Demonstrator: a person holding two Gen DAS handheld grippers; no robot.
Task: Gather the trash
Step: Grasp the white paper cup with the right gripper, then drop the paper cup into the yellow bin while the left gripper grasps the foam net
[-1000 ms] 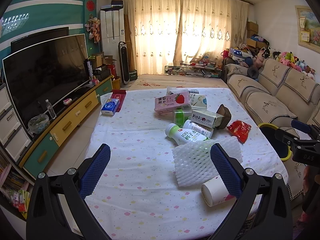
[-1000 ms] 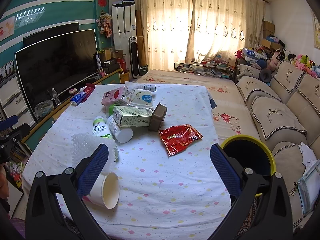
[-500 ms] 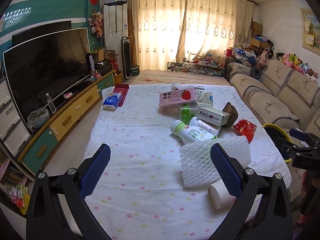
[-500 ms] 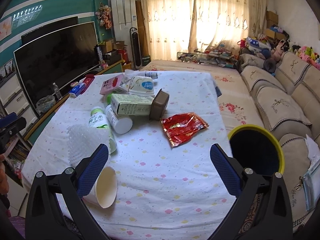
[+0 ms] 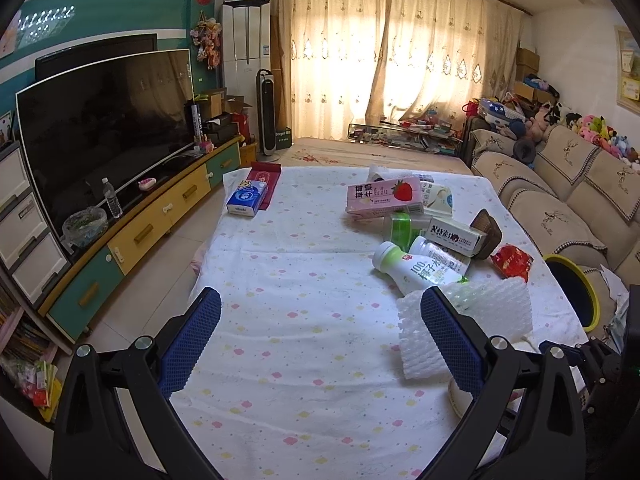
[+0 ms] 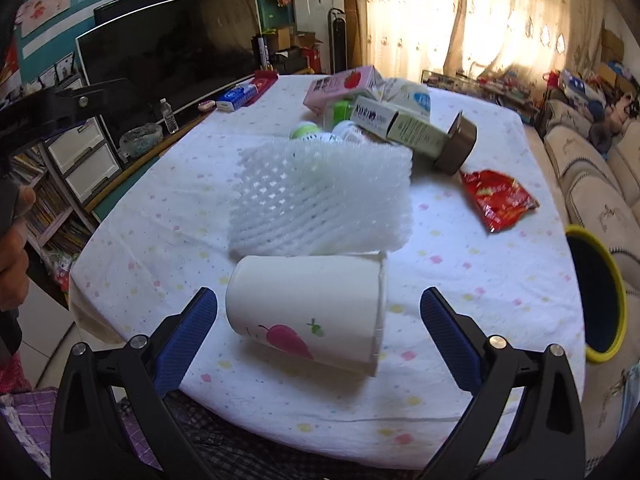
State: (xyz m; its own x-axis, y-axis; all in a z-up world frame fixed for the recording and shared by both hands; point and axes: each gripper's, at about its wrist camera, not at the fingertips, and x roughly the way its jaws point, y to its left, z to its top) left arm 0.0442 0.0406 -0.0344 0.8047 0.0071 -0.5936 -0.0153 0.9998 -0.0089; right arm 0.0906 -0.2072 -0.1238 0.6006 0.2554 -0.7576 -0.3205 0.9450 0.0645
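While I hold both tools over the table, this is what lies there:
Paper cup [image 6: 308, 312]: on its side at the table's near edge, between my right gripper's [image 6: 318, 334] wide-spread fingers, not touched.
Foam net [image 6: 320, 196]: just behind the cup, touching it.
Red wrapper [image 6: 498, 198]: toward the right edge.
Bin [image 6: 596, 294]: yellow-rimmed, off the right edge.
Left gripper [image 5: 320, 344]: spread wide, holding nothing, above bare tablecloth [image 5: 288, 264].

My left gripper [image 5: 320, 336]: black angular frame, silver screws at the pivots, two fingers faced with blue dimpled pads [image 5: 190, 342]. My right gripper [image 6: 318, 336] has the same build: black frame, silver screws, blue textured pads [image 6: 448, 338]. My hand [image 6: 14, 248] shows at the right view's left edge.
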